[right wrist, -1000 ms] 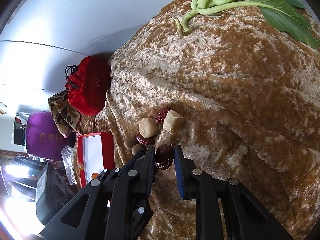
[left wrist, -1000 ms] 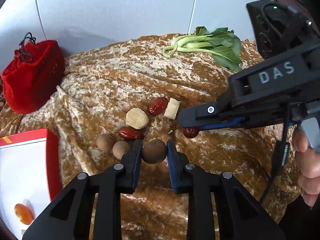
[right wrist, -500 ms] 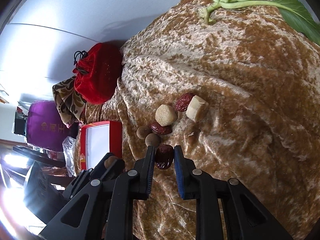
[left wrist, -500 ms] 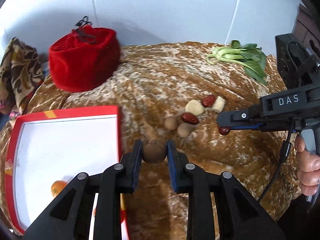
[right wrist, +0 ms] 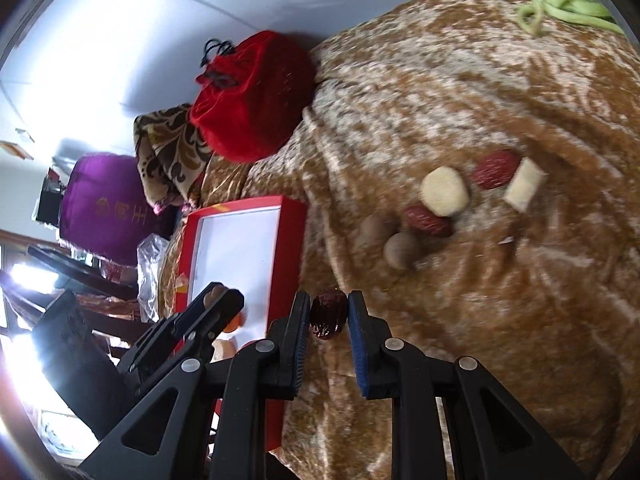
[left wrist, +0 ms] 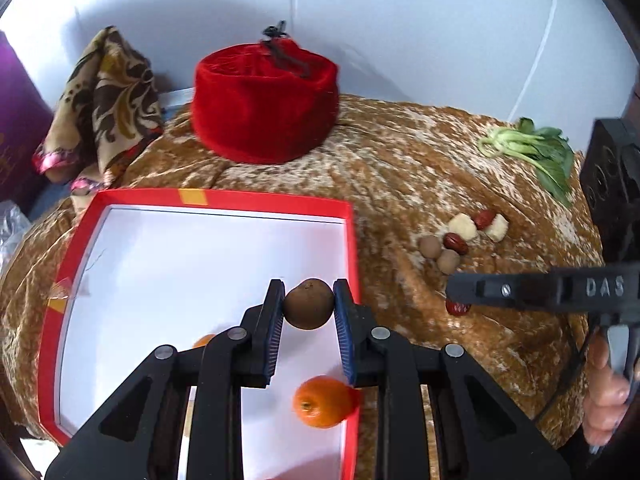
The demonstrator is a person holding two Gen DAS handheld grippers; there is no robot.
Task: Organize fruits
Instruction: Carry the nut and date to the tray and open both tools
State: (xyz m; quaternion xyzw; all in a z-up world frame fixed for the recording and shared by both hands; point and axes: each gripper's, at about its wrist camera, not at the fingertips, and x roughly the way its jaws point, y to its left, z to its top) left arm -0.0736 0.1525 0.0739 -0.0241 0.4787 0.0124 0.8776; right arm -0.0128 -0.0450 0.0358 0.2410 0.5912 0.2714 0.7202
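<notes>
My left gripper [left wrist: 308, 307] is shut on a round brown fruit [left wrist: 308, 304] and holds it above the right part of the red box [left wrist: 352, 240] with the white inside. A small orange [left wrist: 323, 401] lies in the box below the fingers; a second orange [left wrist: 205, 340] shows partly behind the left finger. My right gripper [right wrist: 329, 314] is shut on a dark red date [right wrist: 329, 314] above the gold cloth, just right of the box [right wrist: 294, 216]. On the cloth lie two brown fruits [left wrist: 439, 254], two red dates [left wrist: 456, 242] and two pale pieces [left wrist: 463, 227].
A red velvet pouch [left wrist: 264, 104] stands behind the box. A patterned cloth [left wrist: 104, 96] and a purple bag [right wrist: 104, 208] are at the far left. Bok choy [left wrist: 532, 152] lies at the far right of the gold cloth [left wrist: 400, 168].
My left gripper carried the brown fruit left, from the cloth to above the box. My right gripper lifted the date and moved left toward the box.
</notes>
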